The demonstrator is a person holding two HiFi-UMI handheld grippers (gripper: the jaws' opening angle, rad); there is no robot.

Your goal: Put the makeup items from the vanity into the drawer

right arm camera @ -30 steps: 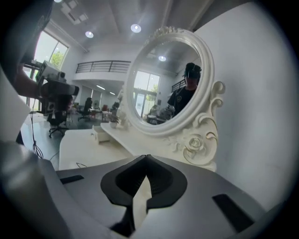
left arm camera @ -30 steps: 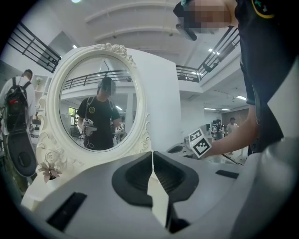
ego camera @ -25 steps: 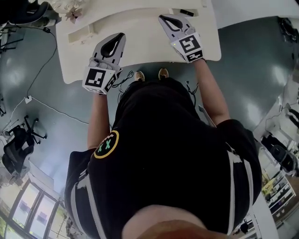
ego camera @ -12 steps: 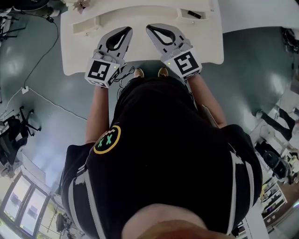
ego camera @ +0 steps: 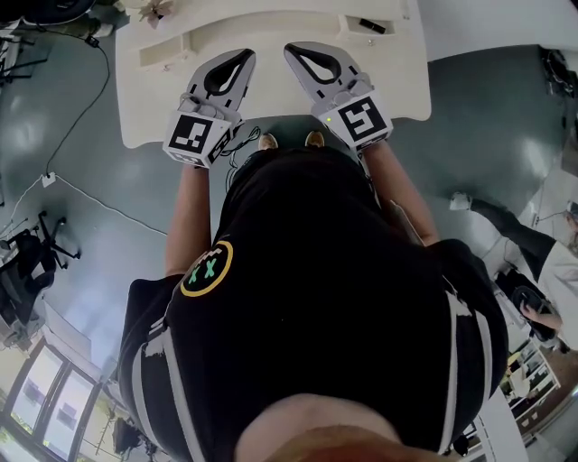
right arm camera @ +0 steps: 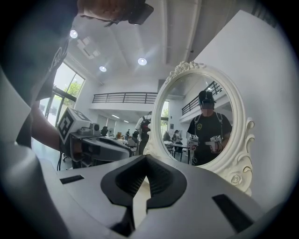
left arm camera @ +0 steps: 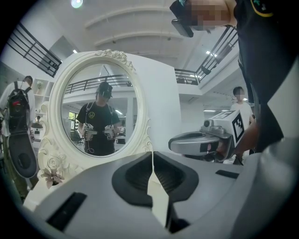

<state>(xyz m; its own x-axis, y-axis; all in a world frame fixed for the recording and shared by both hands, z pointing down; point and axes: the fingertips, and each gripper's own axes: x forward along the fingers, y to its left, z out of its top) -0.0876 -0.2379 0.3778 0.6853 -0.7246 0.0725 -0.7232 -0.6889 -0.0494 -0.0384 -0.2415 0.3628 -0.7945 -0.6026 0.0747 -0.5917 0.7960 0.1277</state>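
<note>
The white vanity table stands in front of me in the head view. A small black makeup item lies at its back right. My left gripper and right gripper hover side by side over the front middle of the tabletop, pointing at the oval mirror. In the left gripper view the left gripper is shut with nothing between its jaws. In the right gripper view the right gripper is likewise shut and empty. Each gripper view shows the other gripper beside it.
The ornate white mirror frame rises at the back of the table, with a small flower ornament at its foot. Grey floor surrounds the table, with a cable at left. Another person stands at right.
The right gripper came from the back right of the table toward the front middle, ending beside the left gripper. Over the last half second neither gripper has moved.
</note>
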